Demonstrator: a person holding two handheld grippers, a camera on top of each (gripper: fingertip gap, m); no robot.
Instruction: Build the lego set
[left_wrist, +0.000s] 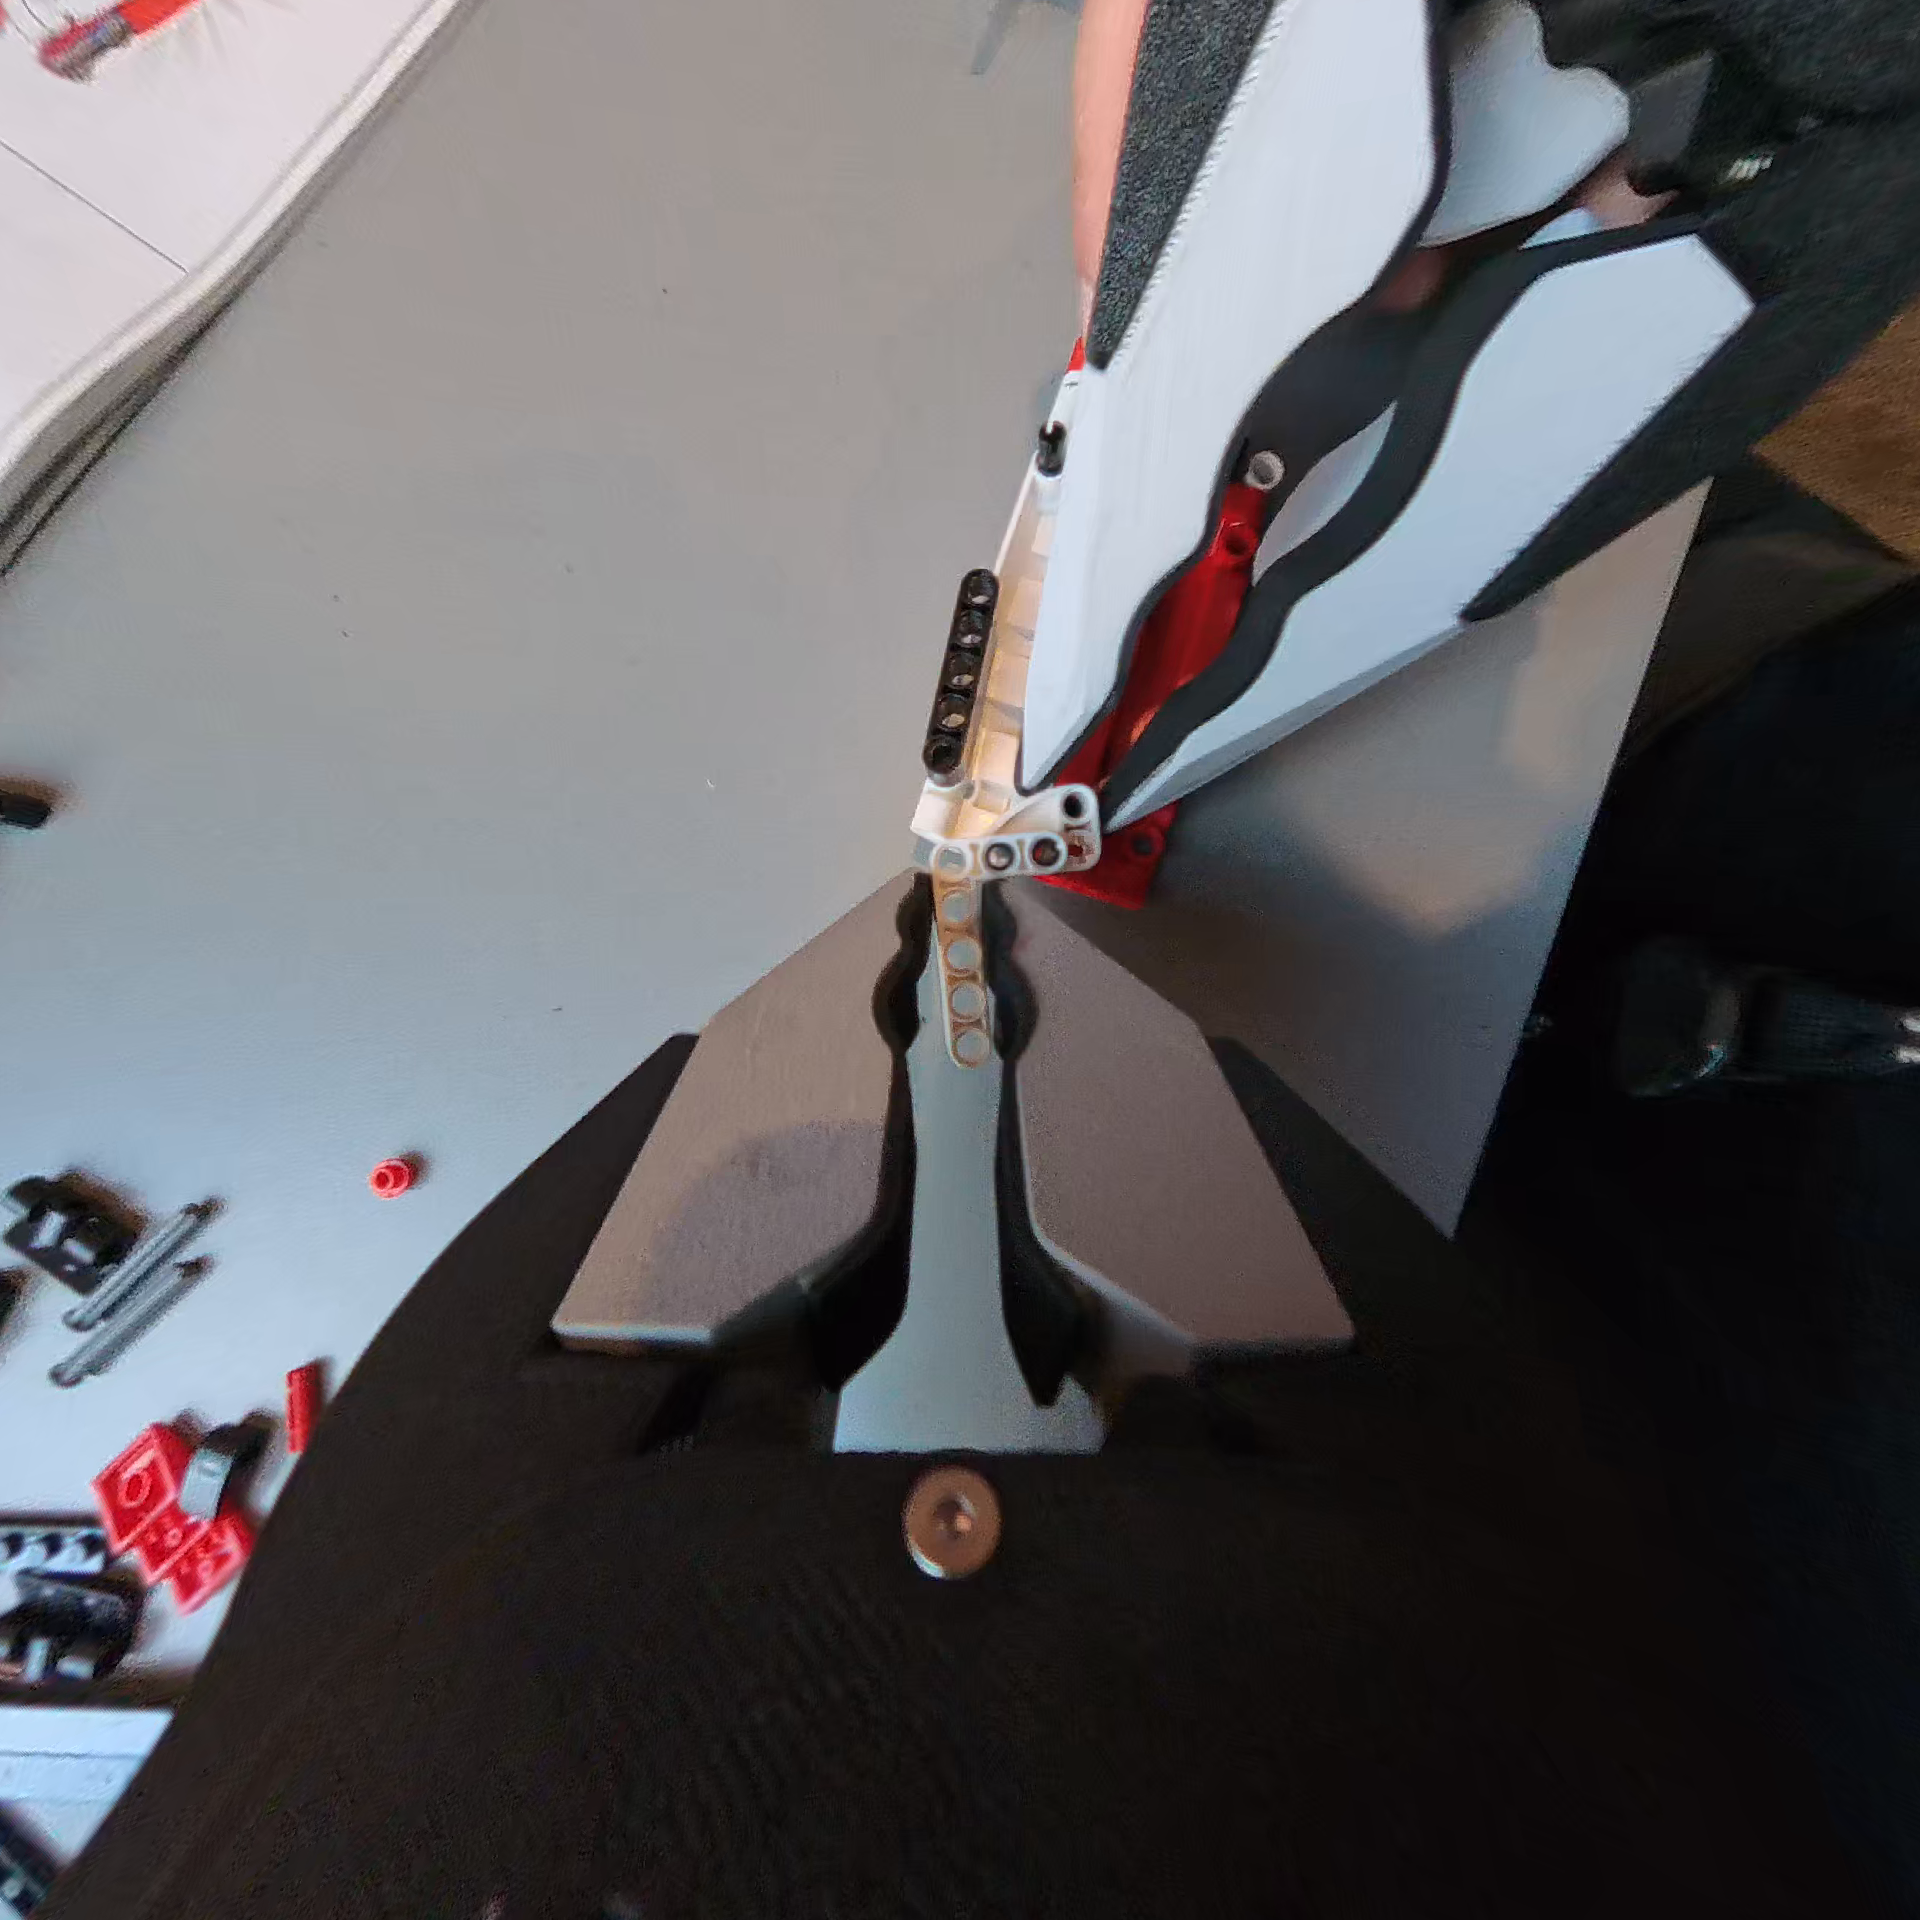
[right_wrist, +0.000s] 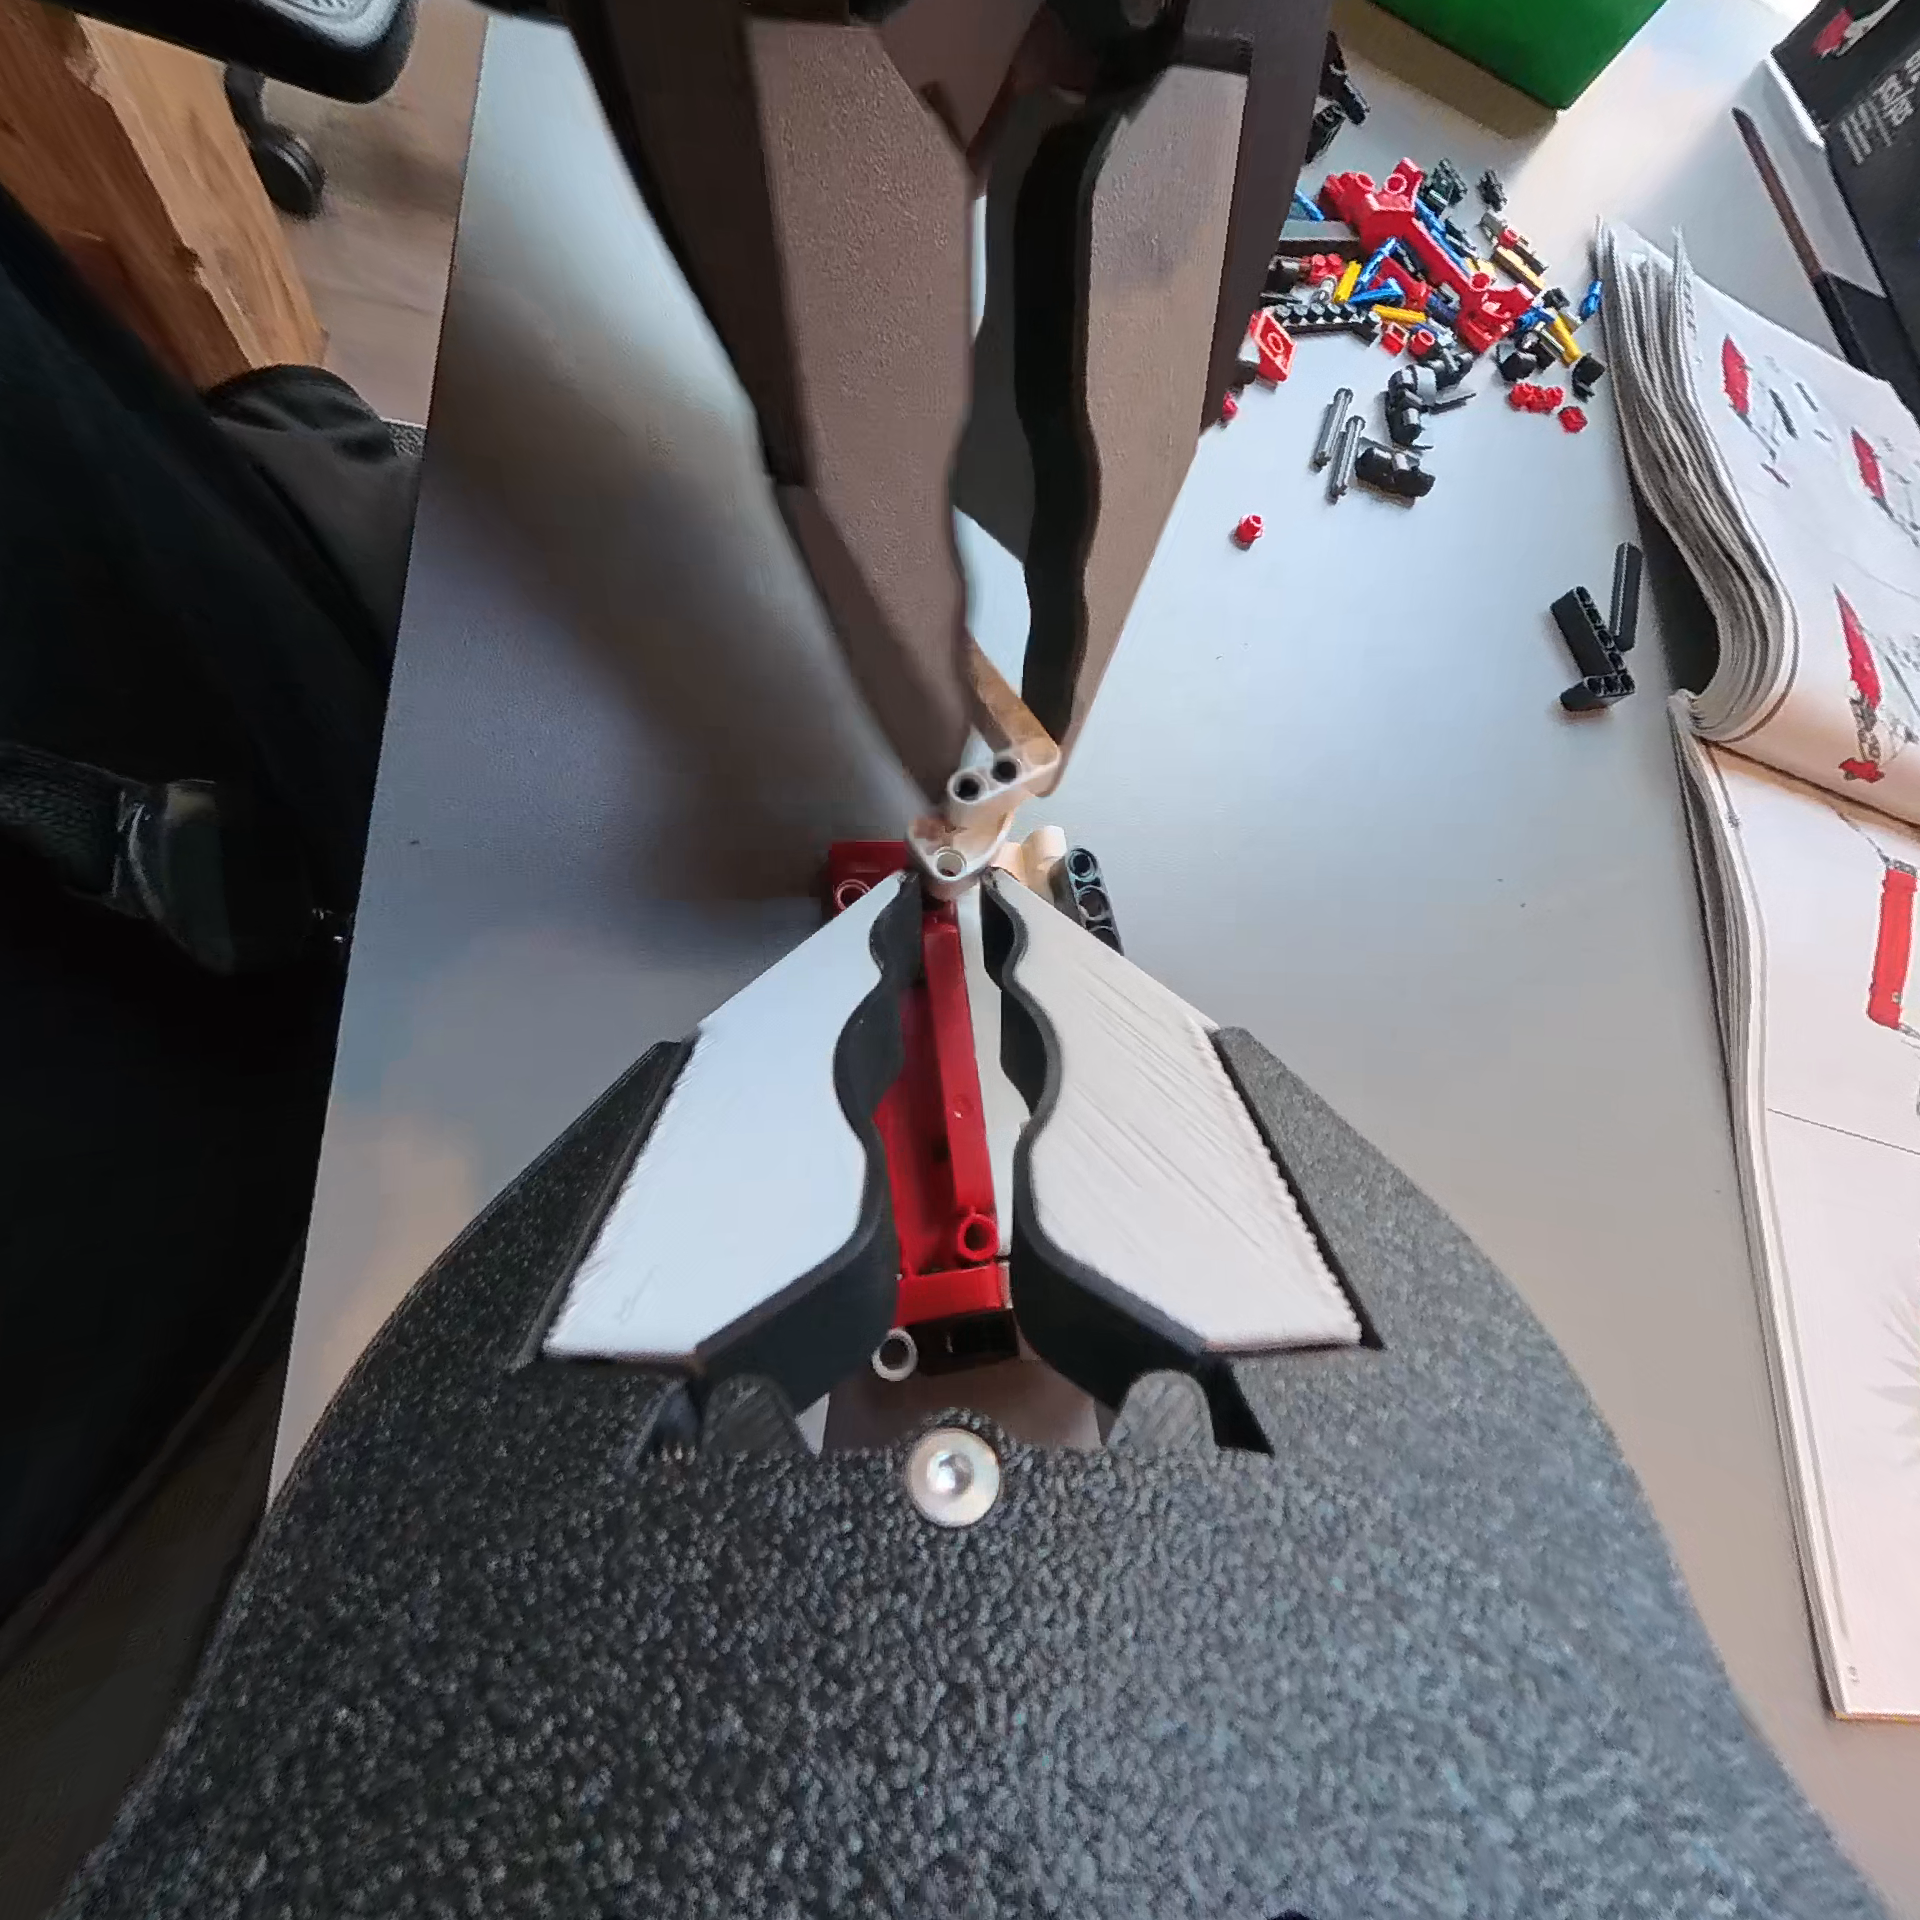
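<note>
My left gripper (left_wrist: 961, 904) is shut on a white angled lego beam (left_wrist: 961, 971) and holds it above the grey table (left_wrist: 520, 623). The beam's short arm touches the end of a red and white assembly (left_wrist: 1195, 623), which has a black beam (left_wrist: 961, 675) along one side. My right gripper (left_wrist: 1075, 795) comes in from the upper right, shut on that assembly. In the right wrist view my right gripper (right_wrist: 945, 883) clamps the red part (right_wrist: 940, 1091) between its white fingers (right_wrist: 1122, 1091). The left gripper (right_wrist: 992, 748) comes down from above with the white beam (right_wrist: 982, 784).
A pile of loose red, black, blue and yellow pieces (right_wrist: 1423, 270) lies at the far right. An open instruction booklet (right_wrist: 1818, 520) lies at the right edge. Black beams (right_wrist: 1595, 644), grey axles (left_wrist: 140, 1268) and a small red piece (left_wrist: 393, 1176) lie loose. The table edge (right_wrist: 416, 623) runs along the left.
</note>
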